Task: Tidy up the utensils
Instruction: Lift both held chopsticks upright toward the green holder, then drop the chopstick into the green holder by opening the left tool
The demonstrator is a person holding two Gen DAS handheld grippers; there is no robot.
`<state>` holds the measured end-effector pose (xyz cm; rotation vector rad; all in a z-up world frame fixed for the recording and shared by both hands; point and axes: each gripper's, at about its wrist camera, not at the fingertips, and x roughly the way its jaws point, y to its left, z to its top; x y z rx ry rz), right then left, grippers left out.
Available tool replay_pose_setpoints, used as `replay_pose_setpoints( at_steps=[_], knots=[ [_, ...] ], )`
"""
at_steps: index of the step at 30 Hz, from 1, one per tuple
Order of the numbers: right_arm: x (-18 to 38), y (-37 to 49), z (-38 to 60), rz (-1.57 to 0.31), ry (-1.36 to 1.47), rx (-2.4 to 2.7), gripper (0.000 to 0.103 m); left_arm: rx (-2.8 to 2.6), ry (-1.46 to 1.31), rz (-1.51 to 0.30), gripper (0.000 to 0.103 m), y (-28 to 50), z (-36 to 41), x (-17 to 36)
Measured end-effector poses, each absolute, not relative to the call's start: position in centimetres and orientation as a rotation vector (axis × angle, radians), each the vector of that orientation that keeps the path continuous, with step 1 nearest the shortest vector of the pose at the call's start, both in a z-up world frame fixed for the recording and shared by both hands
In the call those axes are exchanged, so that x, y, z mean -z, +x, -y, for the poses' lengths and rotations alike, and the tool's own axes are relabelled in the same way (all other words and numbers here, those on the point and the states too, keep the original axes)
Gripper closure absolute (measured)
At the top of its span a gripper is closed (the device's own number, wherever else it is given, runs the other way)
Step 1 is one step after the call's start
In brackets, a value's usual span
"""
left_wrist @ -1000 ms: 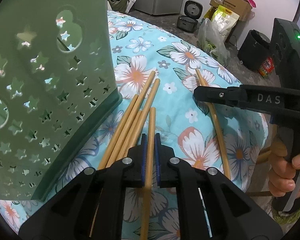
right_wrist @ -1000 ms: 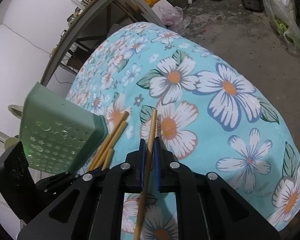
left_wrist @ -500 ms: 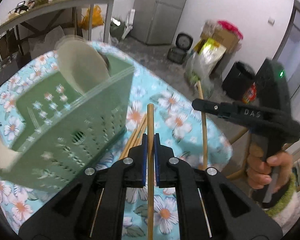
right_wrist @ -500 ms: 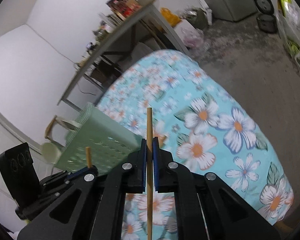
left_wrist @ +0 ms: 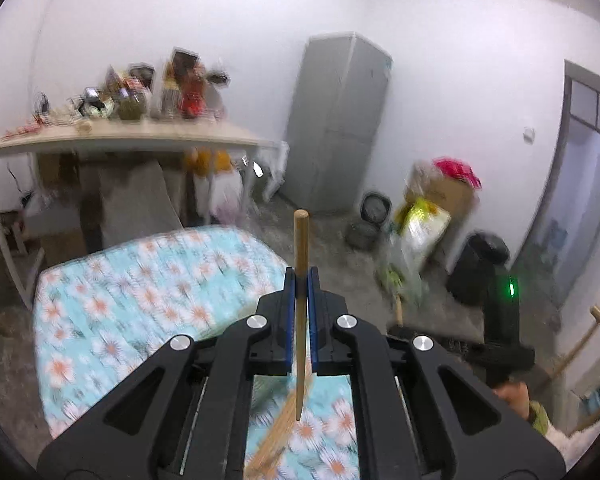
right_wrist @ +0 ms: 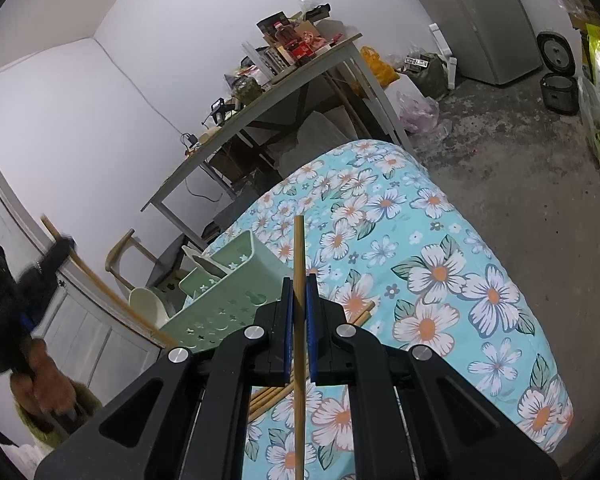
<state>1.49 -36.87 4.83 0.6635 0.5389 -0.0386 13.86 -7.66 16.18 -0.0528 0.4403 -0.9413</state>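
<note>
Chopsticks: one clamped upright in left gripper (left_wrist: 300,284), another in right gripper (right_wrist: 299,292), frame centre.
Change: both lifted off floral cloth (right_wrist: 440,248) since a second ago.
Loose chopsticks (right_wrist: 272,398): lower centre, on cloth.
Green caddy (right_wrist: 224,288): centre left; likely drop-in target next.

Both grippers (left_wrist: 301,280) (right_wrist: 299,288) lifted chopsticks (left_wrist: 300,240) (right_wrist: 299,248) off tablecloth (right_wrist: 440,264)

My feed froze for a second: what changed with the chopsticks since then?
Both grippers rose off the tablecloth, each lifting its chopstick: left gripper with one, right gripper with another. Unchanged: both stay shut on them, the spare chopsticks lie beside the green holder.
</note>
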Motion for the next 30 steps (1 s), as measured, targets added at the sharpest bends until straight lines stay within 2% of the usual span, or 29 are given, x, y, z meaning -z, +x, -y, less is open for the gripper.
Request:
replay_pose_setpoints(
  at_steps=[8,12,30],
  knots=[
    [-4.8,1.3,36.8,-0.548,0.667,0.044,0.097,0.89,-0.167,-0.299,0.098,15.4,5.3,-20.2],
    [-4.6,1.4,36.8,-0.551,0.669,0.044,0.097,0.853,-0.166,-0.283,0.098,16.1,5.6,-20.5],
    [-5.3,1.8,36.1,-0.55,0.632,0.031,0.097,0.725,-0.033,-0.468,0.098,20.8,8.5,-12.9]
  ],
)
